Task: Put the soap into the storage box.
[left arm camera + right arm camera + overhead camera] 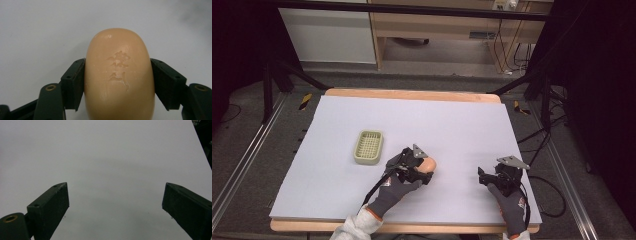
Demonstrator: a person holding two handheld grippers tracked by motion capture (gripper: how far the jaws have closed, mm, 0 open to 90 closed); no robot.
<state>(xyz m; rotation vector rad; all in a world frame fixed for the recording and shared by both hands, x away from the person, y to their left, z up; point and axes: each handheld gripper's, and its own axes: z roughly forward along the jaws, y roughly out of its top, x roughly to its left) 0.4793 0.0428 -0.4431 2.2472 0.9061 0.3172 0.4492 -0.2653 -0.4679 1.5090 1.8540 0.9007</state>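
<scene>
Surface (412, 125): pale grey sheet, bearing a green slotted soap tray (368, 146) left of centre. Left gripper (117, 82): clamped on both sides of a peach soap bar (119, 75), just right of the tray. Right gripper (115, 202): jaws wide, nothing between, well apart at right.

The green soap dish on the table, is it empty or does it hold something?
Empty. The high view shows the green soap dish with bare slats, and the soap bar sits clamped in the left tool beside it.
</scene>
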